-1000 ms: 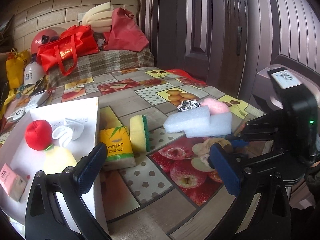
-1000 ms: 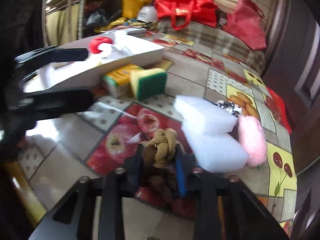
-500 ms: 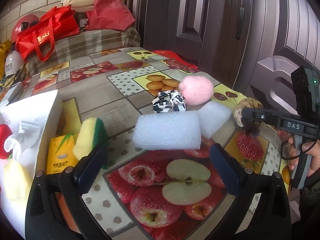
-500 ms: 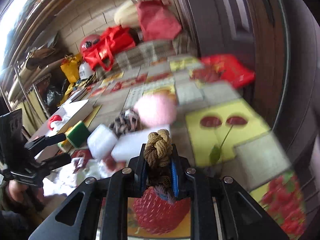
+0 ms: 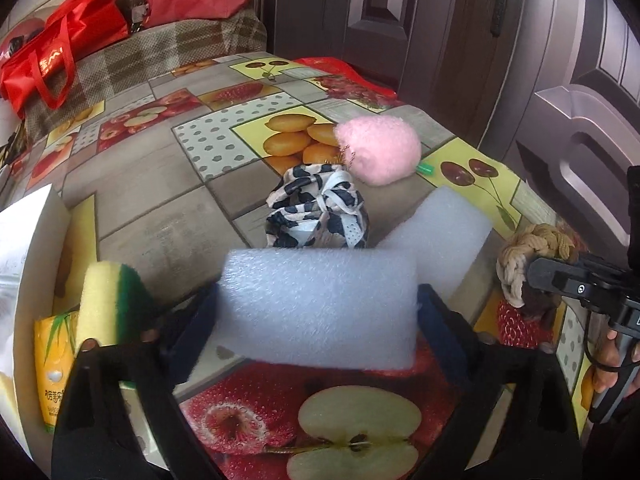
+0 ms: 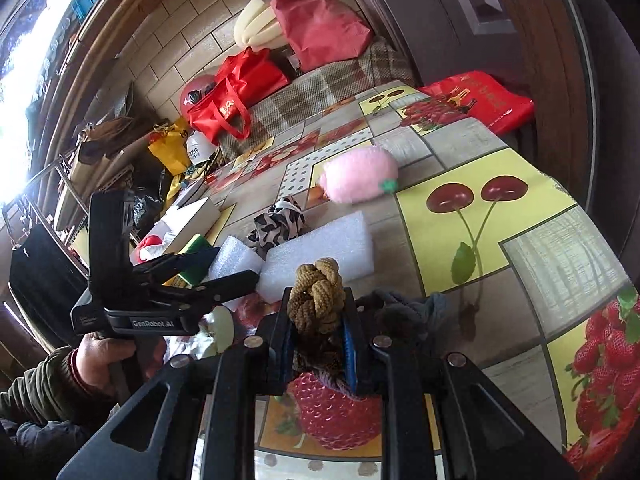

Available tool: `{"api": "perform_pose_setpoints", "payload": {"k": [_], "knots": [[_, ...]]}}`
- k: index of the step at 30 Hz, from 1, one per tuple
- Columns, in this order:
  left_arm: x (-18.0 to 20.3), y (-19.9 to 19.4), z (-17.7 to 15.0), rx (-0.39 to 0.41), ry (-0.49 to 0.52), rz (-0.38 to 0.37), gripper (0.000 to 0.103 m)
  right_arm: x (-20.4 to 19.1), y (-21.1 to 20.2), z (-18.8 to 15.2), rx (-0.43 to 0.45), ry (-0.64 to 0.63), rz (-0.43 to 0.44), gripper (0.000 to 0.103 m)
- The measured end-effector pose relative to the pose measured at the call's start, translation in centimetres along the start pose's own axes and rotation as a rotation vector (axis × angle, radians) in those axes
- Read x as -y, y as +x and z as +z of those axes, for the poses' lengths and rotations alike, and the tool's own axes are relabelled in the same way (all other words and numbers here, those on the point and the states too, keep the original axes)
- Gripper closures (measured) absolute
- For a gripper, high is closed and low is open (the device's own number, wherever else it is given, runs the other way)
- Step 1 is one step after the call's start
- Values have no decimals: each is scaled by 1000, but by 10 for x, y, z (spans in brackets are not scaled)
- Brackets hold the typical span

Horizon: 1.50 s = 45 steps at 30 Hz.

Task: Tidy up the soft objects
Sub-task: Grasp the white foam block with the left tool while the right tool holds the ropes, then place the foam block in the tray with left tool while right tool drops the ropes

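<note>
My left gripper (image 5: 316,312) has its fingers on both ends of a white foam block (image 5: 316,304) that rests on the fruit-print tablecloth (image 5: 160,184). It also shows in the right wrist view (image 6: 234,258). A second white foam block (image 5: 440,228) lies behind it. My right gripper (image 6: 316,332) is shut on a tan knotted rope ball (image 6: 318,300), held just above the table; the ball shows in the left wrist view (image 5: 532,256). A pink plush (image 5: 378,150) and a black-and-white cloth bundle (image 5: 318,212) lie further back.
A yellow-green sponge (image 5: 108,300) and a yellow tissue pack (image 5: 56,364) lie left, beside a white box (image 5: 24,240). Red bags (image 5: 60,52) sit on a plaid cover at the far end. A dark door (image 5: 400,20) stands close on the right.
My left gripper has moved forward onto the near foam block and its fingers now close on its ends. My right gripper has carried the rope ball to the right side of the table.
</note>
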<state>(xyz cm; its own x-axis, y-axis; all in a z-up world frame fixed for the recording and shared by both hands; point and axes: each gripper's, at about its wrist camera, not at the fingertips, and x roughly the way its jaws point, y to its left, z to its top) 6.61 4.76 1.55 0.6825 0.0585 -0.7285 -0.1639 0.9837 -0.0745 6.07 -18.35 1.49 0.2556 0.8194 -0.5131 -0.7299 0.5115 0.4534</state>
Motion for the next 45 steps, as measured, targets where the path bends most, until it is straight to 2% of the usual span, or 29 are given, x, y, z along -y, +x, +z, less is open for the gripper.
{"api": "perform_pose_setpoints", "payload": {"k": [3,8,13,15,19,24,28,37,45], "knots": [[2,-3,-1,19,12,-14,13,1,-1,0,5,8,3,84],[-3,-25,-8,109,-19,-19,13,4,-3,0,21,19,3,84],[-2,-63,-29,218,5,25,13,1,-9,0,49,2,-38,84],[-1,-78,-39,261,32,51,13,-9,-12,0,67,-38,-74,84],[-3,-100,-54,326,56,96,13,-47,-21,3,122,-105,-12,84],[-16,-116,-65,372,24,126,13,-97,-17,5,249,-256,-41,84],[-29,-128,-72,403,-7,154,13,-117,3,1,297,-296,-59,83],[-56,-151,-91,448,-69,200,13,-145,28,-2,324,-289,-65,82],[-98,-179,-116,487,-133,307,13,-192,61,-10,277,-392,-14,82]]}}
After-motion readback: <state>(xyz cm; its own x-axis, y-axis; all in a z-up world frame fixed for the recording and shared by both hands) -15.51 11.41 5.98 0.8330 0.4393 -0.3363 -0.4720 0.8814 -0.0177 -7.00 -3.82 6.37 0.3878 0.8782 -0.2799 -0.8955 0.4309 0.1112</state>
